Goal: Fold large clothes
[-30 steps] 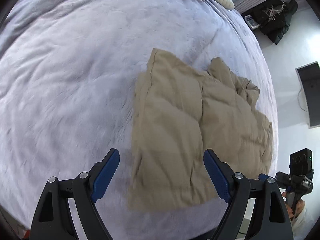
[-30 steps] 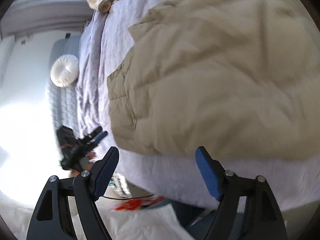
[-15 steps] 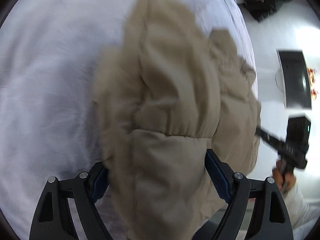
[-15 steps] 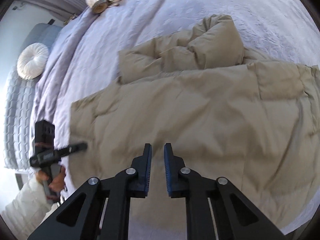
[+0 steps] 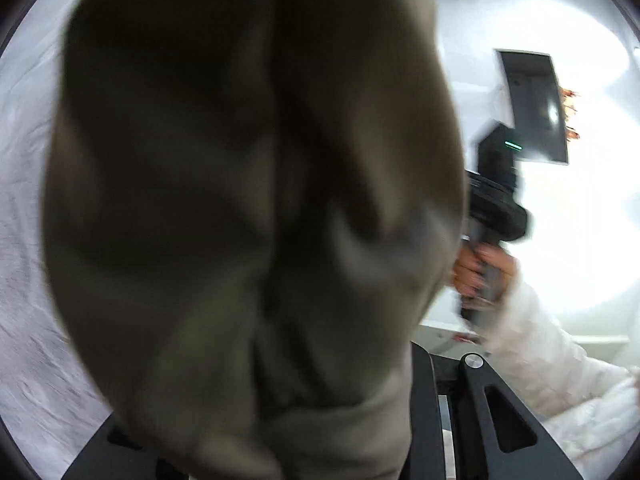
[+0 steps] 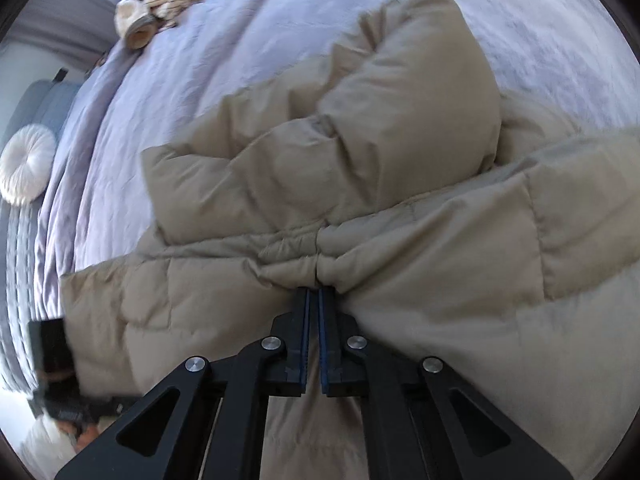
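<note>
I have the right gripper [image 6: 314,290] clenched on a pinched fold of the tan puffer jacket [image 6: 400,184], which lies across the lavender bedspread [image 6: 248,40] and fills the centre and right of that view. My left gripper [image 5: 276,432] has just been closing with jacket fabric between its fingers; the cloth hides the pads, so I cannot tell whether they grip. A white-sleeved hand [image 5: 480,272] shows at right.

lavender bedspread [image 6: 280,40] | round white cushion [image 6: 26,170] — left edge | knitted items [image 6: 160,4] — far end
</note>
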`<act>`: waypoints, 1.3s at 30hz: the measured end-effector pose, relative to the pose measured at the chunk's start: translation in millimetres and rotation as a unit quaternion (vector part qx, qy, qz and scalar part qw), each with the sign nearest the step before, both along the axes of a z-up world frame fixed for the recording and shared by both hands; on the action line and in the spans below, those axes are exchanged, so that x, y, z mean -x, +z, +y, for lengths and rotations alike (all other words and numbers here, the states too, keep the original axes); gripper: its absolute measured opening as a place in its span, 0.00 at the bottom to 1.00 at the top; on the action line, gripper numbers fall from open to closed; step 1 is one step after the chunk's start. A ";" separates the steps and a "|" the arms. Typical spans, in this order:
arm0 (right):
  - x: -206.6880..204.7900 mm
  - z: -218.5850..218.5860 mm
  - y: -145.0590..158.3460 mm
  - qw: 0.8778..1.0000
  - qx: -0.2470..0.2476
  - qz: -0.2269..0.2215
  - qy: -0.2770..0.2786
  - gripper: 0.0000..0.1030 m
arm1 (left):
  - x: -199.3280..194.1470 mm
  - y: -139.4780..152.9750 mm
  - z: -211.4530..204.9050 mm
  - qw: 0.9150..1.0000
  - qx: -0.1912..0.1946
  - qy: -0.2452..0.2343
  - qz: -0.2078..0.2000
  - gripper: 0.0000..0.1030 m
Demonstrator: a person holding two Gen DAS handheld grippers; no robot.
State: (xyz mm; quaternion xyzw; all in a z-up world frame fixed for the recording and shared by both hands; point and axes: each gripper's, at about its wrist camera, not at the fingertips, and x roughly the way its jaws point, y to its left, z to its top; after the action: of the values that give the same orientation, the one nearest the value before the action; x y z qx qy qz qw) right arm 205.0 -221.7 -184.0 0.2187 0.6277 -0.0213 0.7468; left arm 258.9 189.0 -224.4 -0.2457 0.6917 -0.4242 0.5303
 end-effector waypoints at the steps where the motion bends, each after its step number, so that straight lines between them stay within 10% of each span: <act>1: -1.9 -0.6 -3.2 1.000 -0.002 0.005 -0.003 0.01 | 1.7 9.3 -4.3 1.000 0.011 -0.002 -0.002 0.30; 13: -8.7 -22.4 -5.0 0.998 -0.049 0.035 -0.009 0.00 | 28.3 90.0 -98.1 0.998 0.047 -0.008 -0.037 0.30; 21: 125.3 -28.3 55.0 0.993 -0.118 -0.023 -0.006 0.00 | 51.9 108.4 -114.4 0.999 0.013 0.000 -0.044 0.30; 33: 197.4 -40.2 -23.7 0.974 -0.208 0.005 -0.088 0.00 | 72.4 146.0 -235.8 0.990 -0.080 -0.081 -0.085 0.31; 39: 211.8 -58.5 -37.3 0.954 -0.277 -0.007 -0.113 0.00 | 87.3 147.3 -308.6 0.987 -0.083 -0.112 -0.083 0.64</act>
State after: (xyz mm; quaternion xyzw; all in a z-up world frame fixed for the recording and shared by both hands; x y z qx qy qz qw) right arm -6.8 -280.1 -221.4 0.4864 0.5749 0.0706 0.6542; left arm 171.6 -119.6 -77.2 -0.0858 0.7012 -0.4405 0.5539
